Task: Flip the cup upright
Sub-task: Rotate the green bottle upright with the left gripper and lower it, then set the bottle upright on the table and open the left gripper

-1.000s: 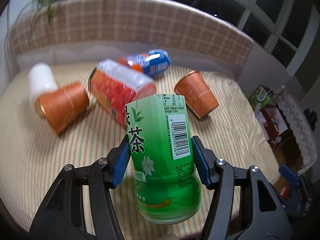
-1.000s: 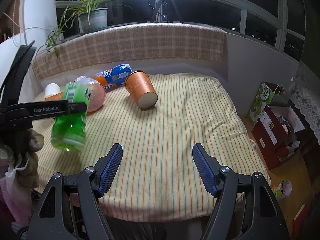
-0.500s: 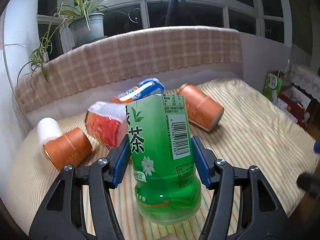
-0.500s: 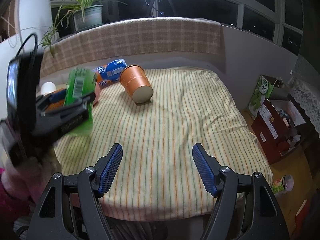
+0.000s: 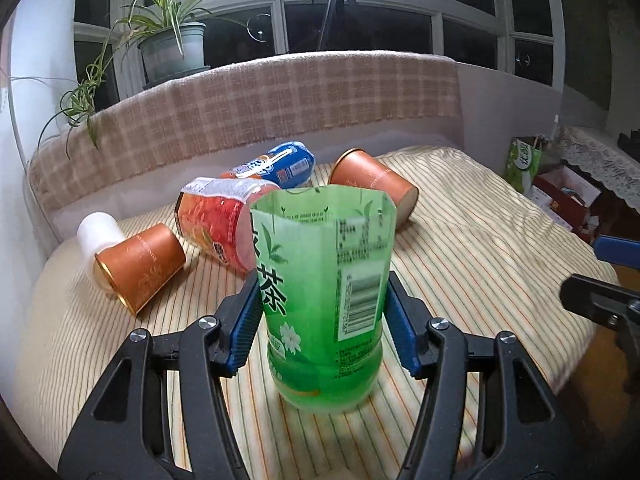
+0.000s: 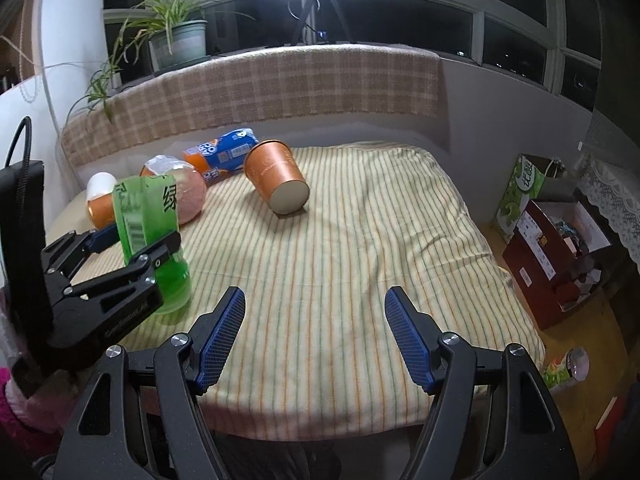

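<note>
A green cut-off tea-bottle cup (image 5: 320,300) stands upright, open end up, on the striped bedspread (image 5: 480,240). My left gripper (image 5: 324,280) is shut on it, blue pads against its sides. The right wrist view has the same green cup (image 6: 148,216) at the bed's front left inside the left gripper (image 6: 140,240). My right gripper (image 6: 315,294) hangs open and empty over the bed's front edge. Its tip (image 5: 608,272) shows at the left wrist view's right edge. One orange paper cup (image 6: 278,178) lies on its side mid-bed, another orange cup (image 5: 140,264) at the left.
A red snack pack (image 5: 220,220), a blue biscuit pack (image 5: 280,164) and a white cup (image 5: 96,228) lie behind the green cup. A checked backrest (image 6: 260,80) runs along the far side. Boxes (image 6: 556,240) sit on the floor to the right of the bed.
The left gripper swung the green cup from a tilted pose in the air down onto the bedspread, where it now stands. The right gripper stayed open, almost still.
</note>
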Tool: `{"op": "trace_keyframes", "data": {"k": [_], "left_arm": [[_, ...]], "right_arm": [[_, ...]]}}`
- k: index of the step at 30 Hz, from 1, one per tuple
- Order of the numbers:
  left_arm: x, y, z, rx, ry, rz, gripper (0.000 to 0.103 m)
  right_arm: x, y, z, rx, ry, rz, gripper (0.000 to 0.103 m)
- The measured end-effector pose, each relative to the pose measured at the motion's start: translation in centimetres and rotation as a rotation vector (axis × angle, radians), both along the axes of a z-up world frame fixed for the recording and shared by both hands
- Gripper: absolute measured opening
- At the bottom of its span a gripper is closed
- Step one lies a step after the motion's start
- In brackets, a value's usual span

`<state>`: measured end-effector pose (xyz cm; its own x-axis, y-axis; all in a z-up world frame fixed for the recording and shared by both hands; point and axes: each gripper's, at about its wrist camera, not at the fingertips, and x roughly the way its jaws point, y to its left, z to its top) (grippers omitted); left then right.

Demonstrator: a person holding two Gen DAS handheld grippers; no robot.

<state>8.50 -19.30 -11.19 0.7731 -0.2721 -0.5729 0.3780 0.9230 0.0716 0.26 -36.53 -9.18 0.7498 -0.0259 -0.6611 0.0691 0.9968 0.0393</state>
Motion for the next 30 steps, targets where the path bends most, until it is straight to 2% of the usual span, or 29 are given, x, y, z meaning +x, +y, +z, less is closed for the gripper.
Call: {"op": "trace_keyframes", "data": {"k": [7, 11, 13, 20, 22, 26, 30], "left_arm": [[-1.2, 1.1, 0.3, -0.021, 0.030, -0.008, 0.060], [-1.9, 1.9, 0.5, -0.035, 0.028, 0.000, 0.070], [-2.1, 2.3, 0.8, -0.047, 0.021, 0.001, 0.078], [-3.7, 3.6, 1.9, -0.069, -0.004, -0.006, 0.083], [-4.4, 4.3, 2.3, -0.085, -0.009, -0.005, 0.087], [-6.3, 6.5, 3.7, -0.124, -0.049, 0.020, 0.088], [-8.2, 8.8, 5.3, -0.116, -0.144, 0.073, 0.088]], "right_arm": [[-0.9, 1.0, 0.3, -0.002, -0.012, 0.022, 0.072], [-1.4, 1.4, 0.4, -0.011, -0.016, 0.029, 0.072], [-1.7, 1.6, 0.5, -0.014, -0.020, 0.031, 0.072], [-2.8, 2.3, 1.0, -0.013, -0.036, 0.041, 0.072], [-3.2, 2.5, 1.2, -0.008, -0.050, 0.050, 0.072], [-3.8, 3.0, 1.5, -0.006, -0.075, 0.062, 0.072], [-4.6, 3.7, 1.9, -0.001, -0.120, 0.076, 0.072]]}}
